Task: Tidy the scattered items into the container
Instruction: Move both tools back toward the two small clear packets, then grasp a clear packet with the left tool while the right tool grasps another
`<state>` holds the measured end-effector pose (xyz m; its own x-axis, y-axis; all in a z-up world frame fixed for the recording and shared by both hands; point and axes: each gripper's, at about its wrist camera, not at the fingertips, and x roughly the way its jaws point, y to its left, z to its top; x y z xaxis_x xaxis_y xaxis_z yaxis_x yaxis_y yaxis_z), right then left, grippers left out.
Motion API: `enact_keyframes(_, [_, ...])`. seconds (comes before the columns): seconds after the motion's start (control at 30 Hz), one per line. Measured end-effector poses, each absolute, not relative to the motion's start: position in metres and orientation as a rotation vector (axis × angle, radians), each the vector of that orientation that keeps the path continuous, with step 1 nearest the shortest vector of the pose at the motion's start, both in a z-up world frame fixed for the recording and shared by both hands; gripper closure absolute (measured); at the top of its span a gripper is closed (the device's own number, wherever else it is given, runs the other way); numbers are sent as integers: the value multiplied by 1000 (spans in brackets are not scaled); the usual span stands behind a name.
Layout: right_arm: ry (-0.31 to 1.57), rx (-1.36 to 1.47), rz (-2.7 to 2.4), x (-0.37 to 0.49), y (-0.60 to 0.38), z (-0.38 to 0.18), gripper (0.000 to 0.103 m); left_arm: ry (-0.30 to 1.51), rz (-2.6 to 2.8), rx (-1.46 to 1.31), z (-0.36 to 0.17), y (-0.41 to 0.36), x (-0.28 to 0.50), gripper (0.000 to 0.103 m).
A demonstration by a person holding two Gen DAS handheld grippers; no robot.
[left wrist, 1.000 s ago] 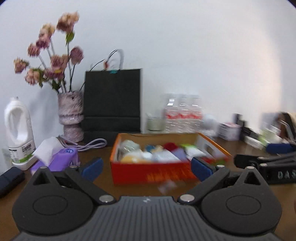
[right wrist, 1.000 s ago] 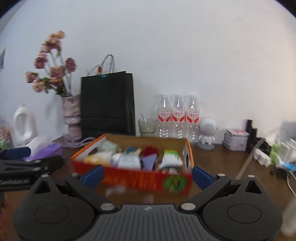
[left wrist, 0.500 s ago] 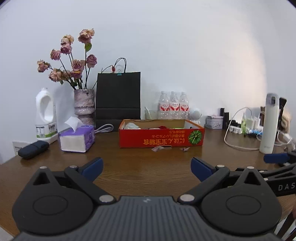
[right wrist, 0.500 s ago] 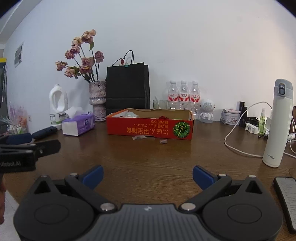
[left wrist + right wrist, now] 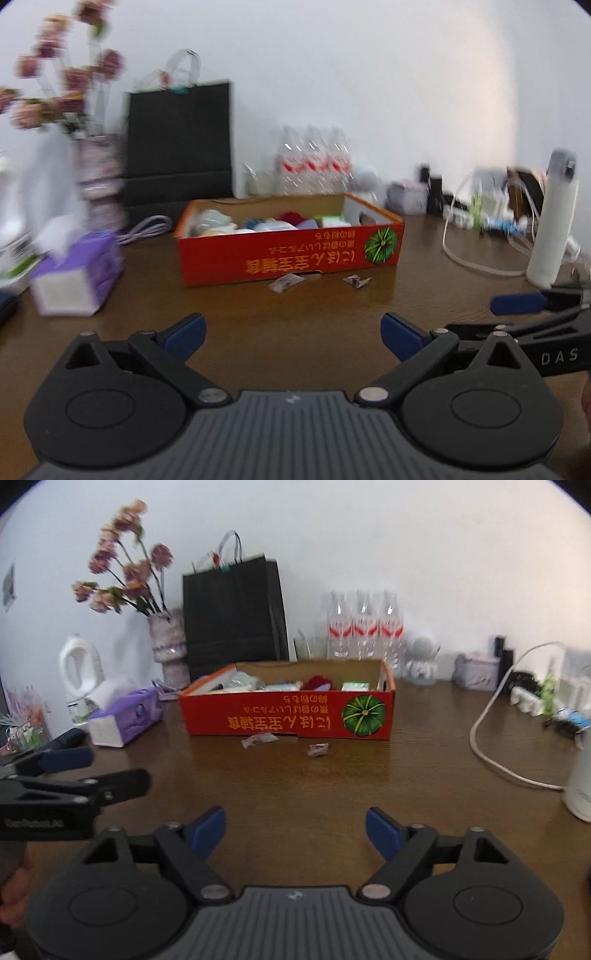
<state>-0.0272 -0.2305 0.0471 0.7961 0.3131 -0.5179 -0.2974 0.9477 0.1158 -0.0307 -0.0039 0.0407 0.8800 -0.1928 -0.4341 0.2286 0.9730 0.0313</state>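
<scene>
Nearest, the left claw hangs released over the brown bench, nothing between its blue pads. The right claw is also released and empty; its jaws have just been closing somewhat. Farther out, two small crumpled wrappers lie on the bench just before the red box, which already holds assorted items. A purple tissue box sits left of it.
</scene>
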Motion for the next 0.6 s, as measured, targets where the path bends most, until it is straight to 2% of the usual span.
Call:
enact_keyframes(0.1, [601,18,338,19,-218,42,32,499,-273,140,32,-6,26,11])
enact_keyframes(0.17, [625,2,348,48,-211,39,44,535,-305,152,26,-7,60,21])
enact_keyframes(0.2, [635,-8,349,61,-208,37,45,555,-322,151,23,-7,76,25])
enact_keyframes(0.3, [651,-36,342,95,-199,32,48,610,-366,135,13,-7,114,27])
enact_keyframes(0.43, [680,-62,347,130,-190,24,59,654,-395,127,2,-8,148,38])
enact_keyframes(0.6, [703,-89,345,146,-185,14,70,666,-399,133,-7,-10,161,48])
